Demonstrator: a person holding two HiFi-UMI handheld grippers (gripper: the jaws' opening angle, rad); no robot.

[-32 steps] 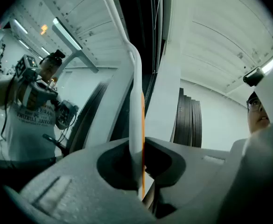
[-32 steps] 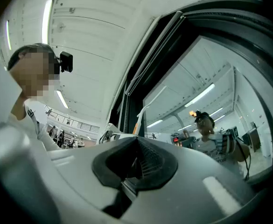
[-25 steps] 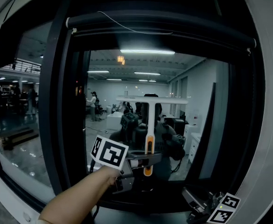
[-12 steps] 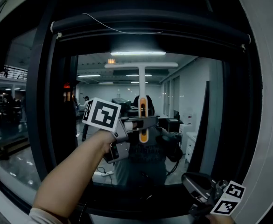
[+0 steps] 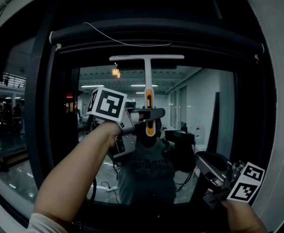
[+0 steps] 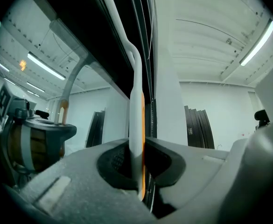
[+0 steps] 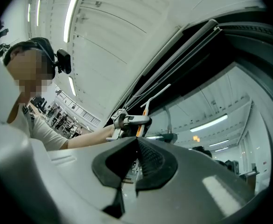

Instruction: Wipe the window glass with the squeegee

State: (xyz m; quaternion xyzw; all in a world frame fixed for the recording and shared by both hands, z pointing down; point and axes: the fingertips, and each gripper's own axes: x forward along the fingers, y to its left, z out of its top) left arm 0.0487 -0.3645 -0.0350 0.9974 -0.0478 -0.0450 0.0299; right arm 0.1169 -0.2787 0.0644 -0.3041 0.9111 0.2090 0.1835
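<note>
My left gripper [image 5: 149, 115] clamped on squeegee [image 5: 147, 76] handle, orange strip between fingers. Blade well above them, at top of window glass [image 5: 200, 115]. Looks light, stiff, smooth; may twist, so grip low, squarely. Right gripper [image 5: 206, 165] closed, empty, below-right of left fingers.

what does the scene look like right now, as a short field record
tool: squeegee, upright, blade level at its top
left gripper: closed on the squeegee handle
right gripper: jaws together, nothing between them, held low at the right
surface: window glass, dark, reflecting the room
blade position: near the top of the pane, just under a dark roller
</note>
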